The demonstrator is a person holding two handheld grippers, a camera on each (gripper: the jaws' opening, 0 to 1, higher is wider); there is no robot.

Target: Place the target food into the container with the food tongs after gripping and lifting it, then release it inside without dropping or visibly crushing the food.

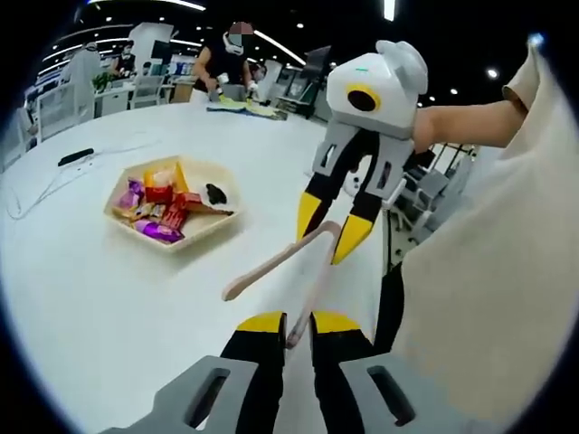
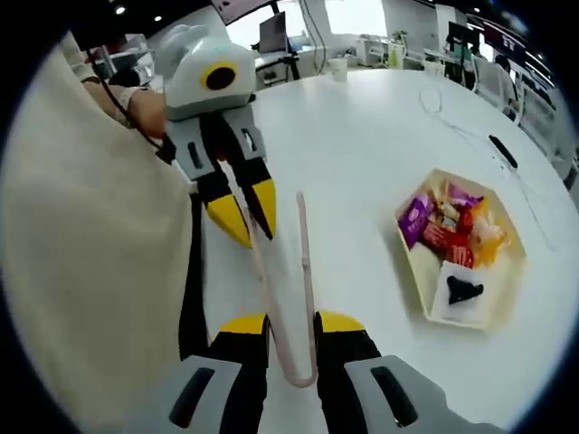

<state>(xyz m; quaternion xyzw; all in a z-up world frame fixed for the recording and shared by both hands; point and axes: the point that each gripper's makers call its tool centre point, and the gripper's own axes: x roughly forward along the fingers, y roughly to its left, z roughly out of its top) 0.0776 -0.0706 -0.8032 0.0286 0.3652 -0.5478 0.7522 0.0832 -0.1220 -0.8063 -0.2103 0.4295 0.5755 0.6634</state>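
Left gripper: yellow-tipped jaws nearly together at bottom of left gripper view, a narrow gap between them, pinching one arm tip of the tongs.
Right gripper: jaws set a little apart at bottom of right gripper view, the looped end of the tongs caught between them; clamped on that bend.
Other views of the grippers: right gripper enters left gripper view from upper right, held in a hand; left gripper enters right gripper view from upper left.
Tongs: pale pink, long and thin, two arms joined at a bend; held above the counter between both grippers.
Container: cream, angular tray on the white counter, well apart from both grippers.
Food: wrapped snacks in purple, red, orange and yellow piled in the tray; a small black item lies beside them, also inside.
Far side: cable and dark bar on the counter; a person stands at its far edge.
Near side: cream sleeve.
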